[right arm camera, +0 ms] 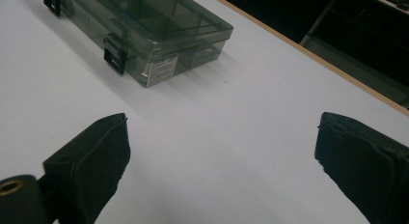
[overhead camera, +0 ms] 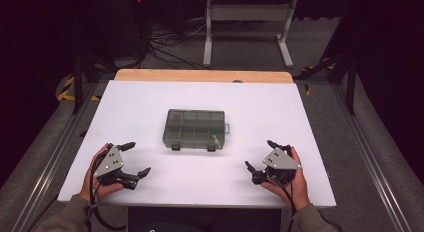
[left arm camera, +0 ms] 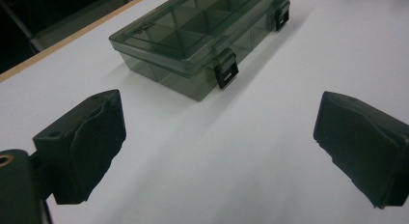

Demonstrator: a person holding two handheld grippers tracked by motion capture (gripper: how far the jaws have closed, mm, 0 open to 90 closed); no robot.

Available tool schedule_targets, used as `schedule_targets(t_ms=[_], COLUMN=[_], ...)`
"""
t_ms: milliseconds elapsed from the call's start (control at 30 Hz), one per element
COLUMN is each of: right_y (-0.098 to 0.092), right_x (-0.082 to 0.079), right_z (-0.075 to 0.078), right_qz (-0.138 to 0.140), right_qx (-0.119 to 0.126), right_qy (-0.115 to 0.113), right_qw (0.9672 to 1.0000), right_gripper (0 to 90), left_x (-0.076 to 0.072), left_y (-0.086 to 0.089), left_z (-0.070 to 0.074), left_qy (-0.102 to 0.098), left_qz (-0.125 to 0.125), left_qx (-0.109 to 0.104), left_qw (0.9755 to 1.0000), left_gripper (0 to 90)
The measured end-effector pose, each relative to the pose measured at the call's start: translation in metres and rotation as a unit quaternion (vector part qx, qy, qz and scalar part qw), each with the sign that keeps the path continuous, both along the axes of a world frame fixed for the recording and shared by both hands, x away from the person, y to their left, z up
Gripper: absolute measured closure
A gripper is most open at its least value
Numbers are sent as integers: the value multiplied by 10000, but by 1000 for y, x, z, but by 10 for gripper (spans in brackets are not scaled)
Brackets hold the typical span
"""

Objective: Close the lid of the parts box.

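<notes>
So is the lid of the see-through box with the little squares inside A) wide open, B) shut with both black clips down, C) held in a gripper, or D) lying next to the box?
B: the lid lies flat on the box, with both black clips down over its front edge, and the left gripper and right gripper are both open and apart from it.

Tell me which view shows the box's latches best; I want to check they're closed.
The left gripper view: one latch is close, sharp and flat against the box. The right gripper view shows a latch at an angle; the high view shows both small.
</notes>
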State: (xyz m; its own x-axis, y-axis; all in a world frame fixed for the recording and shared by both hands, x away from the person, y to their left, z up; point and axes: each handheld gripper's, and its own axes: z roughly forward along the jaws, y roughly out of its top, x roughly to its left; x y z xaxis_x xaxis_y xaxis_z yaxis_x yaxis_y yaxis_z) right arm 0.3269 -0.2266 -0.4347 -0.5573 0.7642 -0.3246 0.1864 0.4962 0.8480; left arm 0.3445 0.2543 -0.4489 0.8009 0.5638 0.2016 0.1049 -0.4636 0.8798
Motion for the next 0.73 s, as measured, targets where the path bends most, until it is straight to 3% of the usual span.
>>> schedule_targets(t_ms=[300, 333, 667, 733], right_y=[0, 0, 2, 1], right_x=[1, 1, 4, 5], right_z=[-1, 0, -3, -3], right_qz=[-24, -22, 25, 27], right_qx=[-7, -3, -104, -30], right_qy=[1, 4, -20, -16], right_qw=[10000, 10000, 9999, 10000], right_gripper=[61, 62, 87, 75], left_x=[0, 1, 5, 6], left_y=[-1, 0, 0, -1], left_z=[-1, -1, -1, -1], left_qy=[13, -15, -29, -5], left_qz=[14, 12, 65, 80], left_qx=[43, 140, 139, 128], left_qw=[10000, 9999, 9999, 9999], left_gripper=[51, 51, 49, 49])
